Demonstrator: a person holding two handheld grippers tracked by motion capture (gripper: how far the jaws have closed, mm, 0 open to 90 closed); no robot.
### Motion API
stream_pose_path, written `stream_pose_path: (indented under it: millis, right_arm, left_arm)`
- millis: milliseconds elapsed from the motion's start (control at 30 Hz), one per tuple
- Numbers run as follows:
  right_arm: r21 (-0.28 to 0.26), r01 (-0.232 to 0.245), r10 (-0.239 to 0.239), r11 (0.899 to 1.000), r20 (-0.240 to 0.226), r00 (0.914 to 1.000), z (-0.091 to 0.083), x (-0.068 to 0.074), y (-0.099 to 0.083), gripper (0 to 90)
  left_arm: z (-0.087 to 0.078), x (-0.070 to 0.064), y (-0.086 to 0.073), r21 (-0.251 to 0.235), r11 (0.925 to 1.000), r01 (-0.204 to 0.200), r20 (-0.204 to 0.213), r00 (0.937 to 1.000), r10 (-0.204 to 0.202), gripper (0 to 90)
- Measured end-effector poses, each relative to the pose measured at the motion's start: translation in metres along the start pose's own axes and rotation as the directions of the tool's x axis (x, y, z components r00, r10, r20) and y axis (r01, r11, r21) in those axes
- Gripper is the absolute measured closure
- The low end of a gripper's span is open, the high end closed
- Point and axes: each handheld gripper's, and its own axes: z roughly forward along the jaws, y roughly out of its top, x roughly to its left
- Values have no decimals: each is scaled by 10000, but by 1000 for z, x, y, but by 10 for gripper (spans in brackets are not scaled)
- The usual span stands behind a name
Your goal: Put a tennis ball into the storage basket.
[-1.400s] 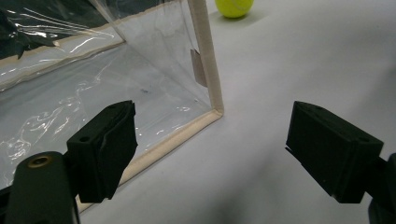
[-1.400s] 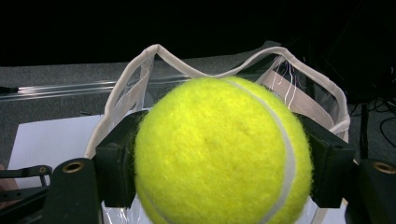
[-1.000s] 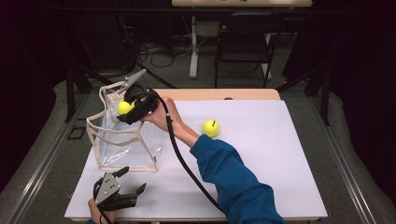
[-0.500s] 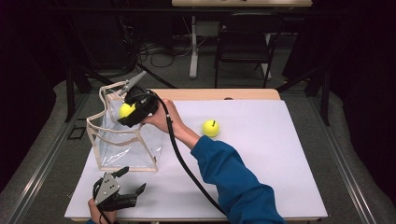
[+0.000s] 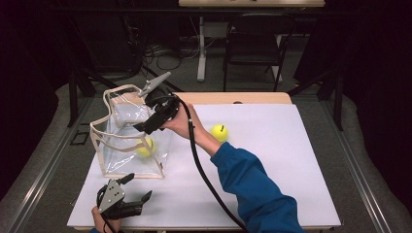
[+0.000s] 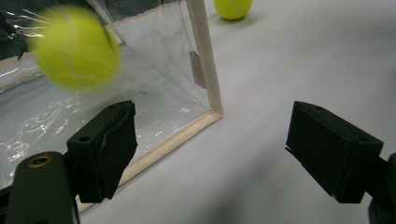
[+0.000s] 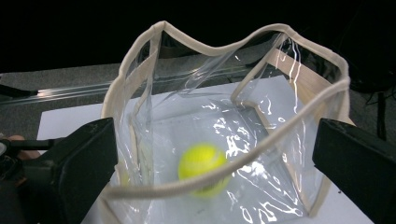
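Ball's out of our right gripper (image 5: 145, 127) now: half a second back it sat between the jaws over the bag mouth, and now we see a tennis ball (image 5: 145, 146) low inside the clear bag (image 5: 127, 145), below and just ahead of the claw. Left gripper (image 5: 130, 193) hasn't shifted from the near-left table edge.

High view: right claw hovers over the bag's rim, jaws look empty; how far apart we cannot tell from up here. Second tennis ball (image 5: 219, 132) lies on the white table sheet (image 5: 291, 170), off to the right of that claw, beside the forearm in the blue sleeve (image 5: 252, 189). Left jaws are spread, nothing between them. Beyond the sheet: a wooden table edge (image 5: 243, 98), grey floor, a dark chair (image 5: 255, 43), cables.

Left gripper view: jaws wide apart, empty. Bag corner (image 6: 205, 112) sits ahead-left of the claw, with the ball (image 6: 74, 46) blurred behind the plastic. Other ball (image 6: 232, 7) is far ahead on the sheet.

Right gripper view: jaws wide open, holding nothing, straddling the bag's beige rim (image 7: 224, 179). Ball (image 7: 203, 168) is straight ahead, down in the bag, slightly blurred.
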Motion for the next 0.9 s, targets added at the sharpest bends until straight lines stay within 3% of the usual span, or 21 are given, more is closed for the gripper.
stream_pose_path:
  millis: [333, 900]
  right_arm:
    - [-93, -243, 245, 9997, 233, 9994, -28, -9, -28, 0]
    - [395, -454, 425, 9982, 706, 9966, -50, -10, -74, 0]
  left_arm:
    - [1, 0, 0, 43, 10000, -16, -6, 10000, 16, 161]
    - [2, -1, 0, 120, 9999, -82, 10, 10000, 82, 161]
